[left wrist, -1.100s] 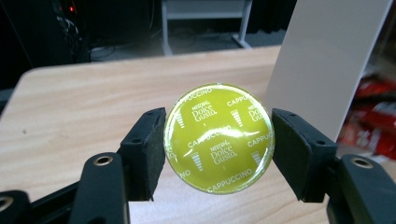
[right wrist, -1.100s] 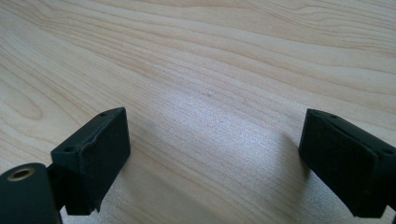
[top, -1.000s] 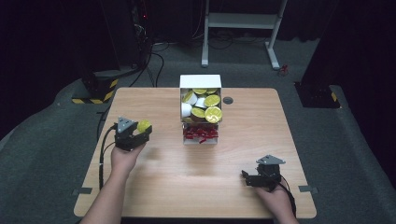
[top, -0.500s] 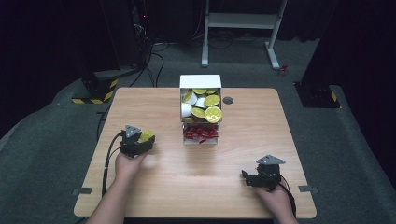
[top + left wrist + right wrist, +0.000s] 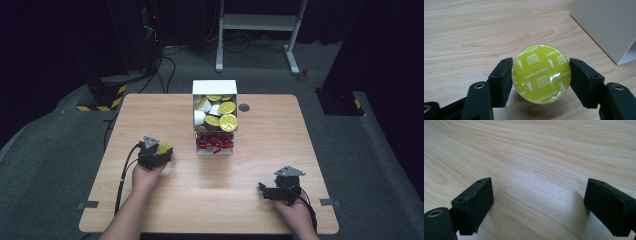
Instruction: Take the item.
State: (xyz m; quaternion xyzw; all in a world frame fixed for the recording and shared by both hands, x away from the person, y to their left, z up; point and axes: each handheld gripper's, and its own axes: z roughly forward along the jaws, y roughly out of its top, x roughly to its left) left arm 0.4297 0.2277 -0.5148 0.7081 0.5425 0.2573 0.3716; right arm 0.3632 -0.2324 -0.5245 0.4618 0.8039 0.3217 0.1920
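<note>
High view: the left gripper (image 5: pixel 161 151) sits at the lower left of the frame, over the light wooden table (image 5: pixel 150 110), its jaws pinching a round yellow-green foil-topped coffee capsule (image 5: pixel 164 147). At the centre of the frame stands a white cardboard box (image 5: pixel 215 87) full of similar capsules, with red wrapping at its near end. The right gripper (image 5: pixel 265 191) rests at the lower right, well apart from the box.

Left gripper view: the capsule (image 5: pixel 541 73), printed with "Cappuccino", fills the middle of the frame, clamped between the two black jaws and tipped so that its lid faces the camera. A corner of the white box (image 5: pixel 609 25) shows at the upper right.

Right gripper view: the jaws stand wide, with bare wood grain between them.
</note>
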